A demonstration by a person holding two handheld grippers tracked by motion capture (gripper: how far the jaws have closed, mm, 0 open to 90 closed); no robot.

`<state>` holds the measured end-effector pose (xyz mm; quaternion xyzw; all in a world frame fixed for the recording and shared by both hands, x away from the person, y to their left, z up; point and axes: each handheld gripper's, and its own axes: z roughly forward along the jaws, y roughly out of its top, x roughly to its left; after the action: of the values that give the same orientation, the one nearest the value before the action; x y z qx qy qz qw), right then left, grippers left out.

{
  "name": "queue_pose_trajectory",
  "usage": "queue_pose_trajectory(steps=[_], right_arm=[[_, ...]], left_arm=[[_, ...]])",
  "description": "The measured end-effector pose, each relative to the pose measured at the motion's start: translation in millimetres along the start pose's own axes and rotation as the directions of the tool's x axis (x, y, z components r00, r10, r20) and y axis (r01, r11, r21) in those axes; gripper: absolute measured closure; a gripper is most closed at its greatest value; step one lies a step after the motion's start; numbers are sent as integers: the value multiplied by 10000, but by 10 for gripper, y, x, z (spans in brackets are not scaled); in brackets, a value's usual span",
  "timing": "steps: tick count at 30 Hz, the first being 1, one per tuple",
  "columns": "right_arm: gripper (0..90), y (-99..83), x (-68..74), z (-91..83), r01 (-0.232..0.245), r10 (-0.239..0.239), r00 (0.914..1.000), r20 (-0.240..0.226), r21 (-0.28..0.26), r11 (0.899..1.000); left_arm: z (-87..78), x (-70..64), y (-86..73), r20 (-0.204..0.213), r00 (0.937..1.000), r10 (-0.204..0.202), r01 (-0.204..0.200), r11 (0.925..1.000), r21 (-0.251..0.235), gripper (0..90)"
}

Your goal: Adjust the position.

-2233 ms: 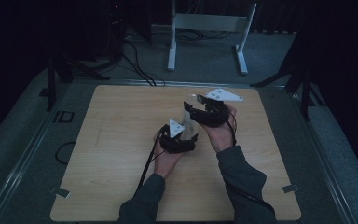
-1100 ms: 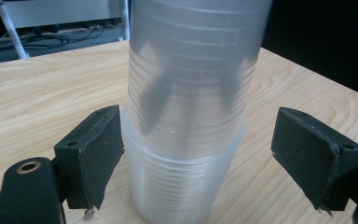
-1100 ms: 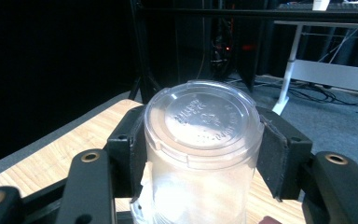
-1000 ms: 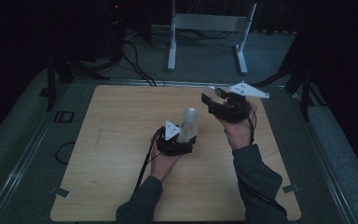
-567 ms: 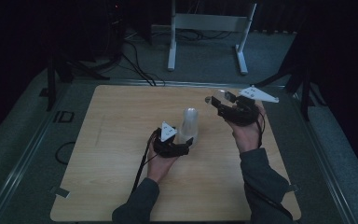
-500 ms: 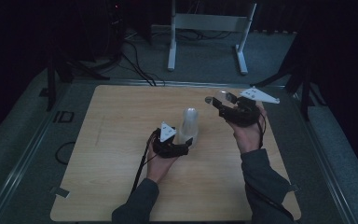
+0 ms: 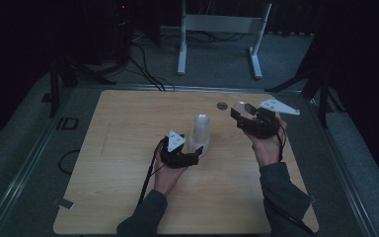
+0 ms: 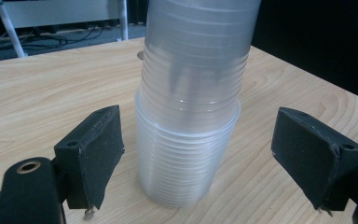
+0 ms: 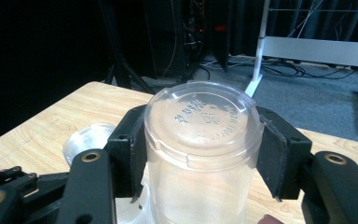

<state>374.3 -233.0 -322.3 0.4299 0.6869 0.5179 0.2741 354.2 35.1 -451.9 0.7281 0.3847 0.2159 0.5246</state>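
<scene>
cup stack [image 8: 189,116] between parted jaws, right hand-held gripper [image 9: 200,144] clamping cup [image 9: 204,140]

- Stack of clear ribbed plastic cups [image 7: 201,133] stands upside down near the middle of the table [image 7: 118,163].
- Single clear cup [image 9: 203,154], bottom up, is raised off the table, right of the stack.
</scene>
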Motion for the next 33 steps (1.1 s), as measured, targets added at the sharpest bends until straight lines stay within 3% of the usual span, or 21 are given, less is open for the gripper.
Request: queue_pose_trajectory(steps=[21, 33], right_arm=[[410, -307, -112, 9, -375, 369, 9992, 129, 490, 9981], [409, -527, -189, 33, -1184, 1193, 9928, -76, 732, 9903]], left_arm=[[-94, -128, 2, 304, 9992, 248, -241, 9995, -208, 166], [-82, -191, -14, 424, 9984, 379, -371, 9991, -181, 166]])
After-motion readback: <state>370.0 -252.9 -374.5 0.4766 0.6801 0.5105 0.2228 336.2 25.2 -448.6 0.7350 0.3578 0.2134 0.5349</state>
